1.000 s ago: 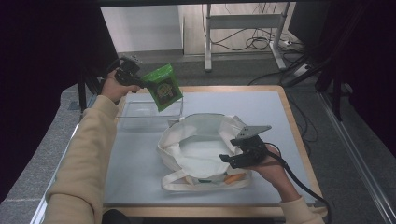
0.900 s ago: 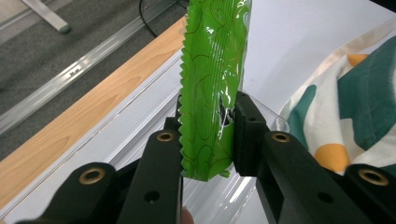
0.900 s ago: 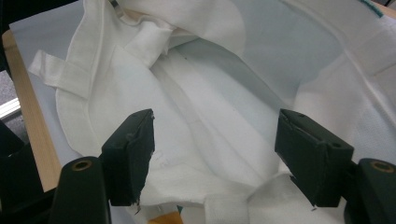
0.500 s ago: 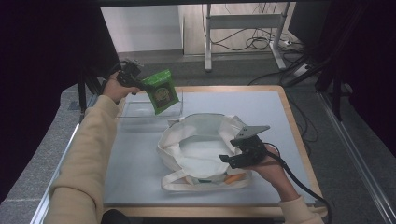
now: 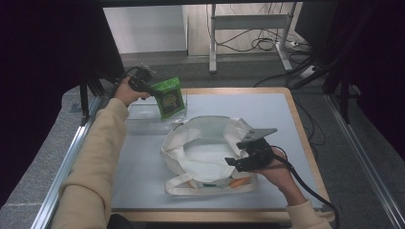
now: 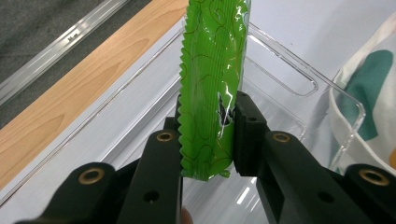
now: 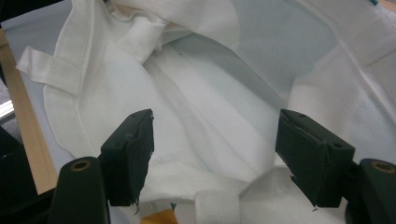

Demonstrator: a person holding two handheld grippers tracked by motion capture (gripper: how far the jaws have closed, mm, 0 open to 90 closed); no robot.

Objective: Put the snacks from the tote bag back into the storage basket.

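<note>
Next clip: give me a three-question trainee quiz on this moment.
1. True or false: the left tongs are shut on the green snack packet.
2. The packet hangs over which item? A) clear plastic tray B) white tote bag C) wooden table edge
3. How do the jaws of the right tongs stand, above the bag?

Key:
1. True
2. A
3. Open, nothing held
</note>
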